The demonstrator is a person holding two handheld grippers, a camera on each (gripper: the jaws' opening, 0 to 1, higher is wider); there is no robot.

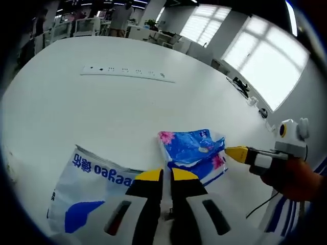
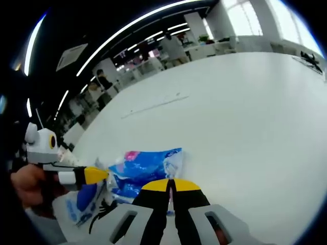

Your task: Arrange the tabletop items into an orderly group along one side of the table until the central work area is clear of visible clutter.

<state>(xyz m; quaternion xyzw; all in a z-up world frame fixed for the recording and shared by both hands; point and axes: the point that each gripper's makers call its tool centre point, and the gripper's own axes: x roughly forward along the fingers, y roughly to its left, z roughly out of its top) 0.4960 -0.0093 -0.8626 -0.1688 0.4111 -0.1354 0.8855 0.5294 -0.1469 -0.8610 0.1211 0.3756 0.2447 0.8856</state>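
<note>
The white table (image 1: 102, 109) lies mostly bare, a flat white strip (image 1: 127, 72) far off. Near its edge the white-and-blue bag (image 1: 89, 178) and the blue floral tissue pack (image 1: 191, 150) sit together, seemingly grouped. Left gripper (image 1: 167, 176) and right gripper (image 2: 171, 185) hover closed, holding nothing.

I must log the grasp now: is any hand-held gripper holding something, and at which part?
Nothing is visibly held. Both the left hand-held gripper and the right hand-held gripper are shut beside the blue tissue pack, without gripping it.
</note>
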